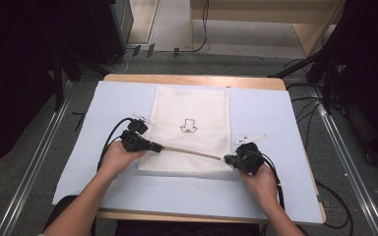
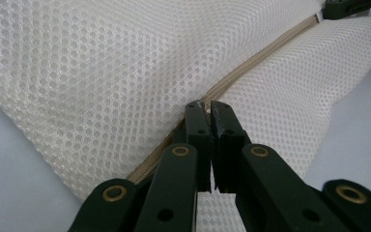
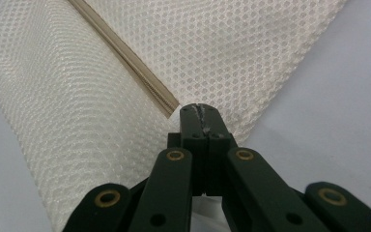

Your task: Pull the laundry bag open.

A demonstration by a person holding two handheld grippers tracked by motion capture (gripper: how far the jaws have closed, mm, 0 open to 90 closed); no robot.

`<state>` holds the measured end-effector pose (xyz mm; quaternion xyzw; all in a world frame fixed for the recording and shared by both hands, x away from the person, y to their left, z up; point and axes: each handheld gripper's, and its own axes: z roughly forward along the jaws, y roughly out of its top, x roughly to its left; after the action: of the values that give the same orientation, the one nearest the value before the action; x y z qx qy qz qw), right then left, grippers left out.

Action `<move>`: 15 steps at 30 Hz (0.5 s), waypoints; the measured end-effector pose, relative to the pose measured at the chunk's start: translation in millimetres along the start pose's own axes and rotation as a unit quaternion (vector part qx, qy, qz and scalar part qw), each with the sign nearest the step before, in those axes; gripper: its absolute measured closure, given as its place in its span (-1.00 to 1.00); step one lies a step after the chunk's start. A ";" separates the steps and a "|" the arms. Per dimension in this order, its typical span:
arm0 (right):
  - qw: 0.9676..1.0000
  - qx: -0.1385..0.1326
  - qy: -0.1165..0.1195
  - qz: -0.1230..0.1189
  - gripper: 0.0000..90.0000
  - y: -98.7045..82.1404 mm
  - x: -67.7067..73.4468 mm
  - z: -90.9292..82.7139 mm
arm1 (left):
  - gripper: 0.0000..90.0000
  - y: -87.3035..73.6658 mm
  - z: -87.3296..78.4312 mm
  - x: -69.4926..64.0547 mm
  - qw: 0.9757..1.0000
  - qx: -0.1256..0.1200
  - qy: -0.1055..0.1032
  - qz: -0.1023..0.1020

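a white mesh laundry bag [image 1: 191, 129] with a small black printed mark at its middle lies flat on a pale blue sheet [image 1: 275, 123] that covers a light wooden table [image 1: 192, 79]. the bag sits at the centre of the sheet, its long side running away from the person, and a beige zipper [image 1: 189, 152] crosses its near end from left to right.

the left gripper [image 1: 153, 146] is at the left end of the zipper, its black jaws pinched together on the mesh right at the zipper line [image 2: 251, 63], as the left gripper view shows up close. the right gripper [image 1: 228, 158] is at the zipper's right end, near the bag's near right corner; in the right gripper view its jaws are pressed tight on the mesh edge [image 3: 251, 72] just beside the zipper's end [image 3: 166, 104]. between the two grips the zipper runs taut and the fabric folds up a little around it.

the person's forearms come in from the near edge of the table. around the table the floor is grey, with metal rails [image 1: 34, 162] running along both sides, black cables [image 1: 339, 206] trailing on the right, and dark stands and equipment on the far left and right. a pale wooden unit [image 1: 256, 19] stands beyond the table.
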<state>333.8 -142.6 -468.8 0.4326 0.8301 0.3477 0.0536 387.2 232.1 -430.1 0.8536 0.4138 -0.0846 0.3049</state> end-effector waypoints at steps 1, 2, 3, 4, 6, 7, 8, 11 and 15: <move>1.000 0.001 0.000 -0.001 1.00 0.1 0.1 -0.1 | 0.98 -0.6 -0.9 0.3 1.000 -0.001 0.001 0.001; 1.000 0.001 0.000 -0.001 1.00 0.1 0.0 -0.1 | 0.98 -0.8 -1.2 0.7 1.000 -0.002 -0.001 0.000; 1.000 0.001 0.000 -0.001 1.00 0.2 -0.1 -0.1 | 0.98 -0.9 -1.4 1.0 1.000 -0.001 -0.001 0.000; 1.000 0.002 0.000 -0.001 1.00 0.2 -0.1 -0.1 | 0.98 -0.9 -1.4 0.9 1.000 -0.002 -0.001 0.000; 1.000 0.001 0.000 -0.003 1.00 0.3 -0.1 0.0 | 0.98 -1.0 -1.3 0.8 1.000 -0.001 -0.002 0.001; 1.000 0.002 0.000 -0.001 1.00 0.3 -0.1 -0.1 | 0.98 -1.1 -1.5 1.0 1.000 -0.001 -0.002 0.000; 1.000 0.002 0.001 -0.001 1.00 0.2 -0.3 -0.1 | 0.98 -1.2 -1.6 1.1 1.000 -0.001 -0.002 0.000; 1.000 0.002 0.000 -0.002 1.00 0.4 -0.2 0.0 | 0.98 -1.1 -1.7 1.3 1.000 0.000 -0.003 -0.001; 1.000 0.002 0.000 -0.002 1.00 0.4 -0.2 0.0 | 0.98 -1.4 -1.2 2.1 1.000 0.003 0.001 -0.001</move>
<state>334.2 -142.6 -468.6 0.4309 0.8316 0.3462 0.0535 387.3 234.8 -430.6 0.8541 0.4151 -0.0855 0.3016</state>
